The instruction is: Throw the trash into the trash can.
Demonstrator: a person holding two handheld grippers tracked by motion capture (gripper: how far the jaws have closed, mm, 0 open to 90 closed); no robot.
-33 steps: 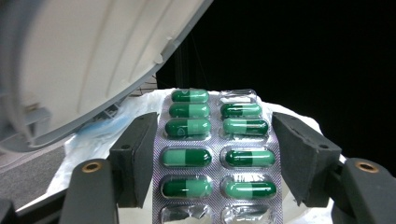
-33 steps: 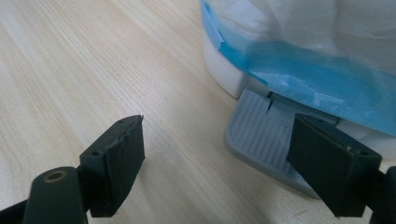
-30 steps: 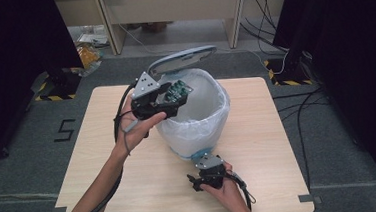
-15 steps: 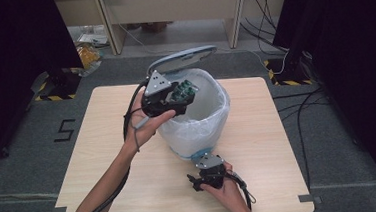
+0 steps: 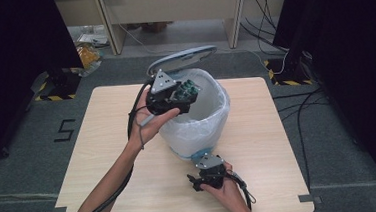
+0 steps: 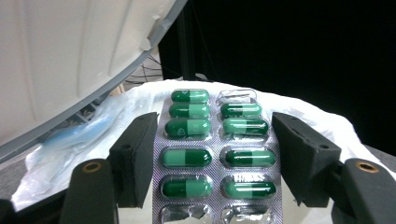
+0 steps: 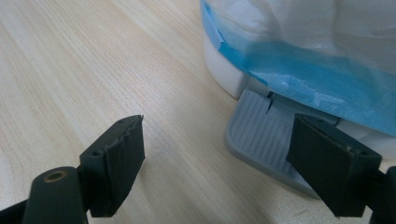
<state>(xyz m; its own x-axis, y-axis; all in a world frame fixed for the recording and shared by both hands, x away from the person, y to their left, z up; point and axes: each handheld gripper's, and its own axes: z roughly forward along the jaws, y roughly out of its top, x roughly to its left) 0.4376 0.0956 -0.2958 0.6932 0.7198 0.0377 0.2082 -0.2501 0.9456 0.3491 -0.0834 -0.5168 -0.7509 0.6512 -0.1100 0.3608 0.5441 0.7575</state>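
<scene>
Blister pack [image 6: 215, 154] of green capsules is sitting between your left gripper [image 5: 184, 92] jaws, which are pinching it by its edges, right over the open mouth of the white bin [image 5: 212, 122] with its plastic liner [image 6: 308, 116]. Lid [image 5: 180, 60] is standing up behind it. Your right gripper [image 7: 215, 149] is hanging wide open and holding nothing, just beside the grey foot pedal [image 7: 261, 140] down on the wooden table [image 5: 103, 142].
</scene>
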